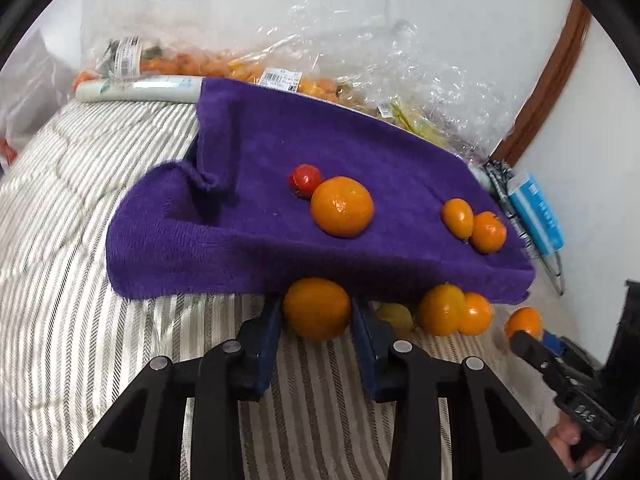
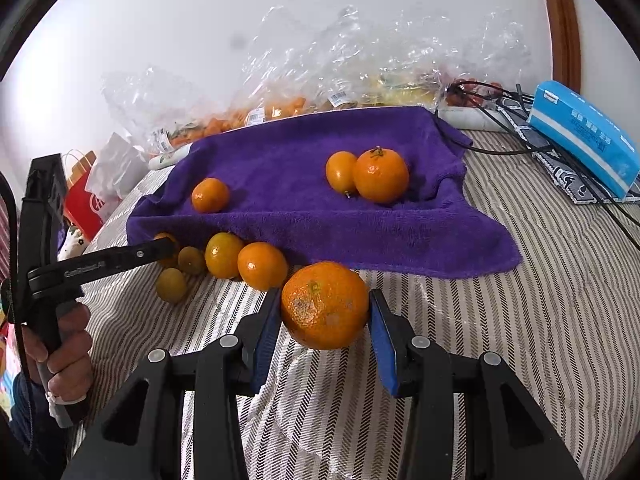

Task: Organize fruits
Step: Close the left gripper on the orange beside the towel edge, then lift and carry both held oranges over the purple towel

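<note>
Two grippers [image 1: 317, 314] [image 2: 325, 308] clamp oranges — towel [image 2: 304, 208] edge.

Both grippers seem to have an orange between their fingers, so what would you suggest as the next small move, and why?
Probably lift the right gripper and carry its orange forward onto the purple towel. Its jaws look closed on the fruit, which sits just short of the towel's front edge, and other oranges already rest on the towel. The left gripper holds its own orange and could follow.
</note>
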Demonstrator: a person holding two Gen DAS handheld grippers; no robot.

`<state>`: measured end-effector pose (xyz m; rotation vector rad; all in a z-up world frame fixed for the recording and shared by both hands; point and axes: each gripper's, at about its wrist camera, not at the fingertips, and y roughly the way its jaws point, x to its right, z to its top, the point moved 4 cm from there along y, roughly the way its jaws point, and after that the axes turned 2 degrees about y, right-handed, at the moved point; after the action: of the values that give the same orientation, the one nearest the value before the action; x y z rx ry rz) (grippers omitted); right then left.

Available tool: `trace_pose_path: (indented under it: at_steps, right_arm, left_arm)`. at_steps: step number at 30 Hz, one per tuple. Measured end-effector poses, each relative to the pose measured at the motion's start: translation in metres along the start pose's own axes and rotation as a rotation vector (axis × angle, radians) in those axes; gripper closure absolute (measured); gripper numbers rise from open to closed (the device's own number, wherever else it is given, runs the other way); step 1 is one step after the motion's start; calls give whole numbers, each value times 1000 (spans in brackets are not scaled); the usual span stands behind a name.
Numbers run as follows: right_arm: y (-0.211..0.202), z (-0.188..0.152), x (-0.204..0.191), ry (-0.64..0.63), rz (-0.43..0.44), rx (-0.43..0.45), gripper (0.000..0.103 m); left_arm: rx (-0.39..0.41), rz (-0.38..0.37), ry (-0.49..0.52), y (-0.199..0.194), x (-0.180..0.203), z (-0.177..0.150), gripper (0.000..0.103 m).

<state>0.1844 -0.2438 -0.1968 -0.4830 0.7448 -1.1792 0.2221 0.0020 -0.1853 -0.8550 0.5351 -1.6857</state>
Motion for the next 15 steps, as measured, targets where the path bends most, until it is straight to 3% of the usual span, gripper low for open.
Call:
trace_pose_path:
  at_steps: [4, 15]
  right_arm:
    - [1, 0, 0, -3, 0, -4, 60]
    - [-3, -1, -1, -1, 12, 15, 60]
  left_arm:
    - [7, 41, 41, 1, 5, 0, 70]
    - [83, -39, 36, -21, 7, -3, 71]
